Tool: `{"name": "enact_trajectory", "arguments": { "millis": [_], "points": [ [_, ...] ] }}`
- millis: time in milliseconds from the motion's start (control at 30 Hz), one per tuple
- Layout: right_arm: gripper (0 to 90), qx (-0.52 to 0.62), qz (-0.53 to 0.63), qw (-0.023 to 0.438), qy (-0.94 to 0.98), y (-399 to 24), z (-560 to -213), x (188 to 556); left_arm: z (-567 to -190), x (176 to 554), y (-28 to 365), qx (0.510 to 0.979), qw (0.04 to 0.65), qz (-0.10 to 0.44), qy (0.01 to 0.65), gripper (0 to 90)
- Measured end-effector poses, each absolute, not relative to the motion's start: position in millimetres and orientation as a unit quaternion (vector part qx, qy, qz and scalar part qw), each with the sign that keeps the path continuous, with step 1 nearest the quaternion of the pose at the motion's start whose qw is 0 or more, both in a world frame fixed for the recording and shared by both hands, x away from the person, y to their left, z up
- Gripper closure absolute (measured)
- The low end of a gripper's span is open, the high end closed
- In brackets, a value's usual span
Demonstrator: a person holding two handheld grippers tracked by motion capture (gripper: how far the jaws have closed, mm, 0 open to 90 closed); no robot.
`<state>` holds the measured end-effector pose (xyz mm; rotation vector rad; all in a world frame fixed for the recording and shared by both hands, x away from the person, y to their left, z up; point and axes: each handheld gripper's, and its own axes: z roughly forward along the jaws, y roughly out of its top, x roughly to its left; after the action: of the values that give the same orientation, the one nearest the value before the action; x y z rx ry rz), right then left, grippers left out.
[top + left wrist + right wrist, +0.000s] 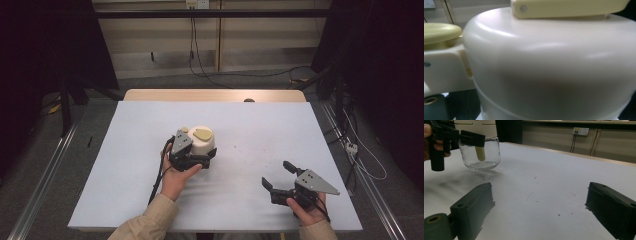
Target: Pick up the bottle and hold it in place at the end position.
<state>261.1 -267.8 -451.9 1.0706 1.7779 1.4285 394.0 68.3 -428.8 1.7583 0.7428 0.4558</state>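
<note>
A glass jar (204,144) with a cream dome lid and a yellow lever (203,133) on top stands near the middle of the white table (260,125). My left gripper (202,154) is shut on the jar from the near side. In the left gripper view the cream lid (549,62) sits very close. The right gripper view shows the jar's clear glass body (486,157), with one black finger (472,138) of the left gripper across its front. My right gripper (276,173) is at the near right, open (540,190) and holding nothing.
A strip of wood (215,95) shows at the table's far edge. Cables (200,65) run over the floor behind the table, and more lie at the right (360,155). Metal rails (45,175) flank both sides.
</note>
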Motion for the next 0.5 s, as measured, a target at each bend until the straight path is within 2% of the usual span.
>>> {"name": "enact_trajectory", "arguments": {
  "millis": [500],
  "points": [
    [6.7,0.401,0.542,0.303,0.674,-268.1,-451.8,260.9,-425.6,404.2,58.9,0.742,0.558,0.194,0.317,5.1]
  ]
}}
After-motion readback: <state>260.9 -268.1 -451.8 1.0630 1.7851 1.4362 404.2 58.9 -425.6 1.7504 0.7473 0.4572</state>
